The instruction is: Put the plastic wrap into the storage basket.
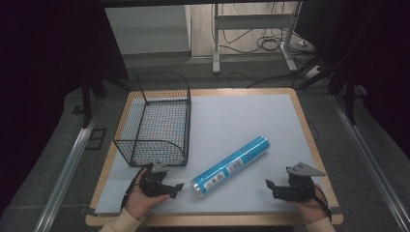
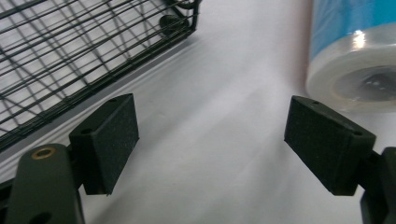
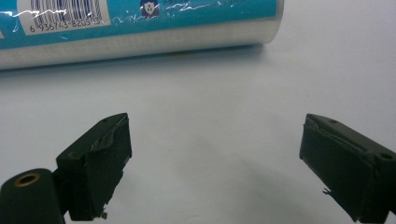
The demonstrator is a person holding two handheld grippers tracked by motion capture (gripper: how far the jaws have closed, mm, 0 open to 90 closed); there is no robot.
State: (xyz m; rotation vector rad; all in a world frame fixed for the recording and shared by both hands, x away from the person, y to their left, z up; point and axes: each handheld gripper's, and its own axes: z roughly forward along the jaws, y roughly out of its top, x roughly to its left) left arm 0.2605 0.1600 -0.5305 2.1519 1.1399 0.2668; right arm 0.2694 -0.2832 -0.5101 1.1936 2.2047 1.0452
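Covering most of the wooden table (image 1: pixel 309 145) is a pale mat (image 1: pixel 232 121), with a black wire basket (image 1: pixel 154 121) at its left side. Lying diagonally beside the basket, well apart from both tools, is a blue cylinder (image 1: pixel 232 164). Left gripper (image 1: pixel 177 189) and right gripper (image 1: pixel 269 185) both rest near the front edge, jaws spread, pinching nothing

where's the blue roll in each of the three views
High view: the blue roll lies slantwise at centre, between the left gripper and the right gripper, right of the wire basket.
Left gripper view: its clear-wrapped end shows at top right.
Right gripper view: its barcoded side runs along the top.
Shared landmark: the pale mat under it.
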